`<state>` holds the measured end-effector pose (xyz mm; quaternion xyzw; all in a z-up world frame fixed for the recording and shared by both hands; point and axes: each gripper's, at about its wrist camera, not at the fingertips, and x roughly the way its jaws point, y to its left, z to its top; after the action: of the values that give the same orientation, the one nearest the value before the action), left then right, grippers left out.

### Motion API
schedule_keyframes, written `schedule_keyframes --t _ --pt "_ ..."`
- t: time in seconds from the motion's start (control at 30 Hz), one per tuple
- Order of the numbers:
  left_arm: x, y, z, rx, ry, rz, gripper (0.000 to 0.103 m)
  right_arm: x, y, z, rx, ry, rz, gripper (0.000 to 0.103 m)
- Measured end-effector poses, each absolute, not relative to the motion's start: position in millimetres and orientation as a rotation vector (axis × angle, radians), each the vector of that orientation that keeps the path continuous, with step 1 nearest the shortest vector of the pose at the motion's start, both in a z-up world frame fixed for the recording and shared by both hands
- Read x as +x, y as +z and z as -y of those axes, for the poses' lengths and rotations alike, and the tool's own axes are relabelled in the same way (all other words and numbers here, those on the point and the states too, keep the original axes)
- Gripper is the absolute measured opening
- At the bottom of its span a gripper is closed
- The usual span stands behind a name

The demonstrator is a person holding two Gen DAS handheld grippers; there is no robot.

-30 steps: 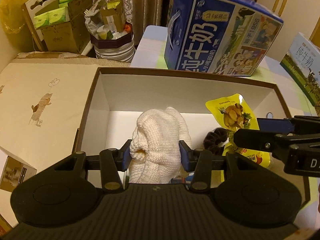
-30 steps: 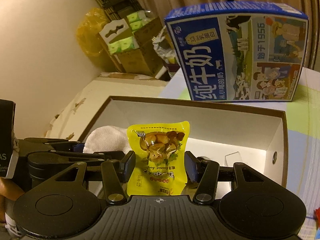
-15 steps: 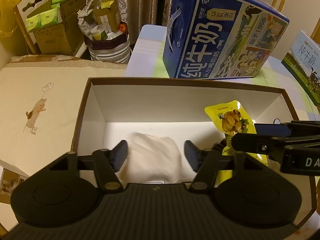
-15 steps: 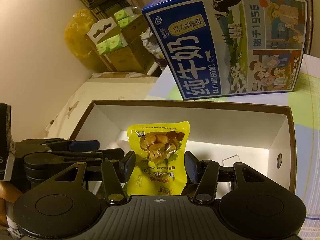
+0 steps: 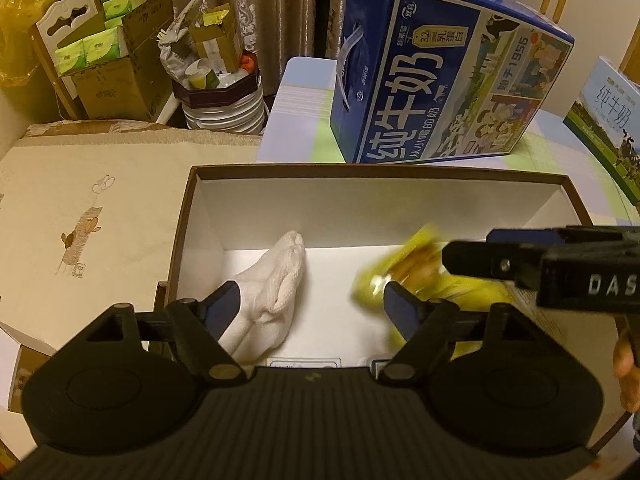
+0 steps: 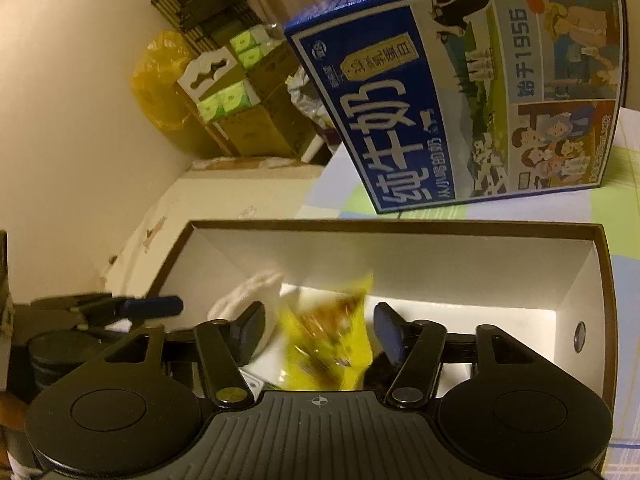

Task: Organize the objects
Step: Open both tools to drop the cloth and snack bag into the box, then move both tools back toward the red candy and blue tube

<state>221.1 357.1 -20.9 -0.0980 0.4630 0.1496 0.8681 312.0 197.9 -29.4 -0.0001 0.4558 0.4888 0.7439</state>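
left wrist view: left gripper point(image 5: 312, 304) spread wide, nothing between fingers, poised over near edge of brown-rimmed white box point(image 5: 182, 224). white knitted cloth point(image 5: 272, 296) lies on box floor, just beside left finger. yellow snack packet point(image 5: 400, 276) blurred, inside box toward right. right wrist view: right gripper point(image 6: 318, 328) also spread, packet point(image 6: 332, 340) loose and tilted between fingers, contact with pads unclear. dark object point(image 6: 378, 372) under packet, too hidden to identify. blue milk carton point(image 6: 460, 92) stands behind box on checked tablecloth point(image 6: 624, 184).
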Motion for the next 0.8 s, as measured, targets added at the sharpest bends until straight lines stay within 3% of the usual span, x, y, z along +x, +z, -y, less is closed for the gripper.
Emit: schedule_keyframes --t 0.8 --pt "163.0 14.9 -317.1 -0.248 0.270 -0.935 0.089 266.0 3.8 -110.2 0.020 1.016 -0.998 0.073"
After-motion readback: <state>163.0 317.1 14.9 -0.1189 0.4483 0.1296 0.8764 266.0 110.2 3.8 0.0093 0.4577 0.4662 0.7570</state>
